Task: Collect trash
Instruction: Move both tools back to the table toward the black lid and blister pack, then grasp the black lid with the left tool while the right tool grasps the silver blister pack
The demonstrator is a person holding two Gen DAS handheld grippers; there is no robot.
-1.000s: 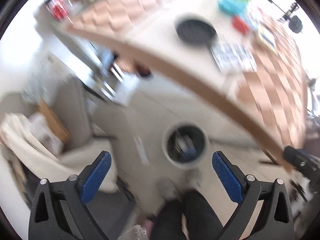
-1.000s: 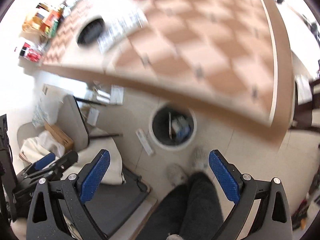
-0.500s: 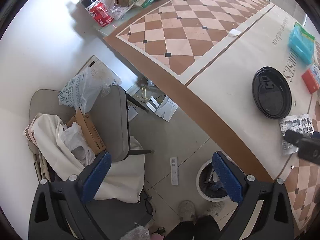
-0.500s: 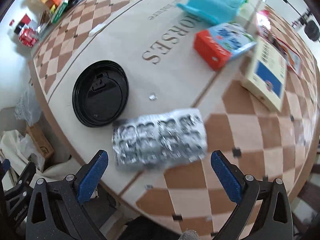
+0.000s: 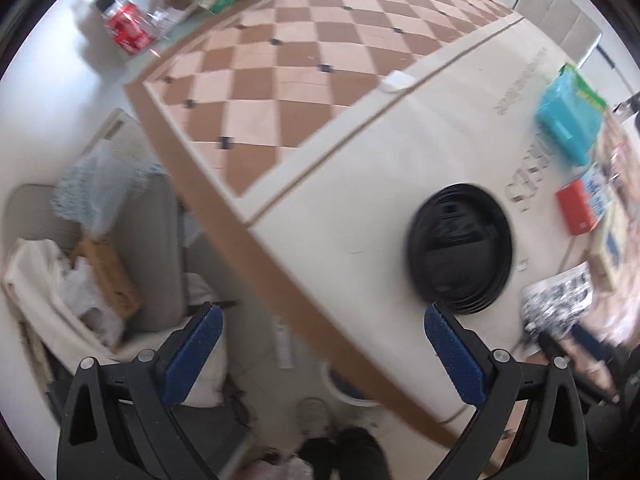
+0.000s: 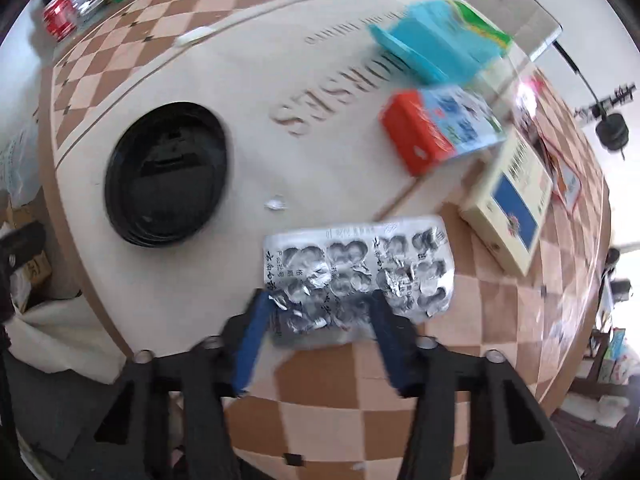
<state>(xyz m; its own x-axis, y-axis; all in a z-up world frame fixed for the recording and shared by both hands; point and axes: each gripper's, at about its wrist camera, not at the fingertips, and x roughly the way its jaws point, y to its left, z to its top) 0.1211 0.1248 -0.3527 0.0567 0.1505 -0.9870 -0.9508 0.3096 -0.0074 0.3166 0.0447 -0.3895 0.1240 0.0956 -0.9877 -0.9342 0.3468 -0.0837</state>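
Observation:
A crumpled silver blister pack lies flat on the table. My right gripper points down at its near edge, and its jaws are closing with the pack's near left part between the blue pads. A black plastic lid rests to the left of the pack. In the left wrist view my left gripper hangs open and empty above the table's edge, with the black lid just beyond its right finger. The blister pack shows blurred at the right. A white bin on the floor is mostly hidden under the table.
A red and blue box, a teal packet and a cream book lie beyond the pack. A small foil scrap sits nearby. A cola bottle stands far left; a chair holds bags.
Both grippers have swung from over the floor bin to over the table. The right gripper dropped onto the blister pack and its jaws have narrowed around it.

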